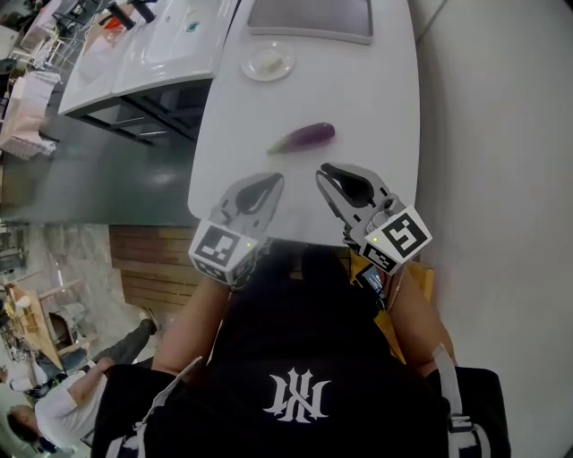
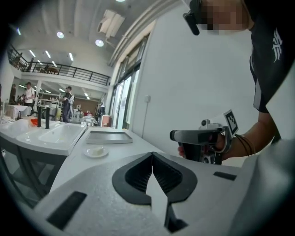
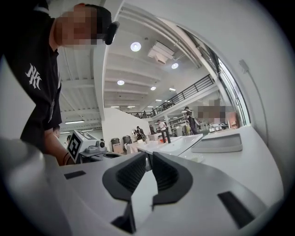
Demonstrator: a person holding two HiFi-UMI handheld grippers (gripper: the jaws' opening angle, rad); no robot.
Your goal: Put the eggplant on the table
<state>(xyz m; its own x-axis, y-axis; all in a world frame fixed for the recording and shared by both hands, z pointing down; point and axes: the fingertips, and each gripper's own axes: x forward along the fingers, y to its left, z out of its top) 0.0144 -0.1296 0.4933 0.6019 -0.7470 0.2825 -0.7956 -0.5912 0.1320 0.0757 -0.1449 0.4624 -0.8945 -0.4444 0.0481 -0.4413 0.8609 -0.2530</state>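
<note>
Presently on view, item by item:

1. Eggplant (image 1: 304,137): purple, slim, green stem end toward the left of the head view. It lies flat on the table, apart from both grippers and just beyond their tips. Nothing holds it.

2. White table (image 1: 376,98): long, with a rounded near end. It carries the eggplant near that end; farther along stand a small plate and a tray.

3. Left gripper (image 1: 267,183): held over the near end of the table, marker cube (image 1: 219,246) toward the person. In the left gripper view its ribbed black pads (image 2: 138,174) meet along one line with no gap. The jaws are fully closed on nothing.

4. Right gripper (image 1: 329,175): held beside the left one, also over the near end of the table, marker cube (image 1: 400,234) toward the person. In the right gripper view its pads (image 3: 131,173) stand a narrow gap apart, with nothing between them. It holds nothing.

5. Small white plate (image 1: 268,62): well beyond the eggplant, near the table's left edge, with a pale item on it that is too small to name.

6. Grey tray (image 1: 311,18): at the far end of the table, beyond the plate.

7. White sink unit (image 1: 152,49): stands to the left of the table, separate from it.

8. Person: black shirt (image 1: 300,394) with a white emblem, one gripper in each hand.
</note>
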